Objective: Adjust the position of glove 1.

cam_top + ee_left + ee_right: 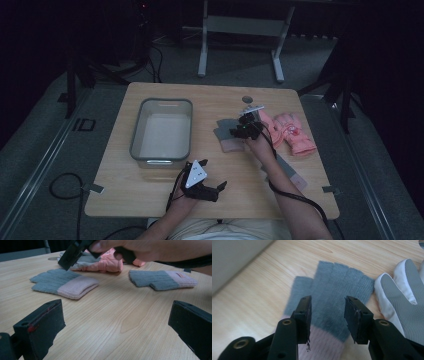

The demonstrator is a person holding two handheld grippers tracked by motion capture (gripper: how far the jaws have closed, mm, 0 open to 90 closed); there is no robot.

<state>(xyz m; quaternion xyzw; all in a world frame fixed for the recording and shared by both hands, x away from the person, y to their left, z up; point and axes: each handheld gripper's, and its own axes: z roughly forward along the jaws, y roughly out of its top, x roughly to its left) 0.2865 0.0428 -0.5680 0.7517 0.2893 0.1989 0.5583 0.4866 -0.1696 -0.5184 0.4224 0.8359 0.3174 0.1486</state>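
A grey knit glove with a pink cuff (226, 136) (337, 282) lies flat on the wooden table (210, 102). My right gripper (241, 132) (327, 312) hovers just over its palm, jaws partly apart and one to each side, pressing on nothing. In the left gripper view the right gripper (71, 256) hangs over this knit glove (62, 282). A second grey and pink knit glove (160, 280) (292, 175) lies nearer the right forearm. My left gripper (215, 177) (115, 327) rests low near the table's front edge, wide open with nothing in it.
A pair of pink padded gloves (292, 132) (107, 263) with grey and white palms (404, 290) lies just right of the knit glove. A grey plastic bin (137, 125) (234, 260) stands on the table's left half. A round hole (247, 99) marks the far edge.
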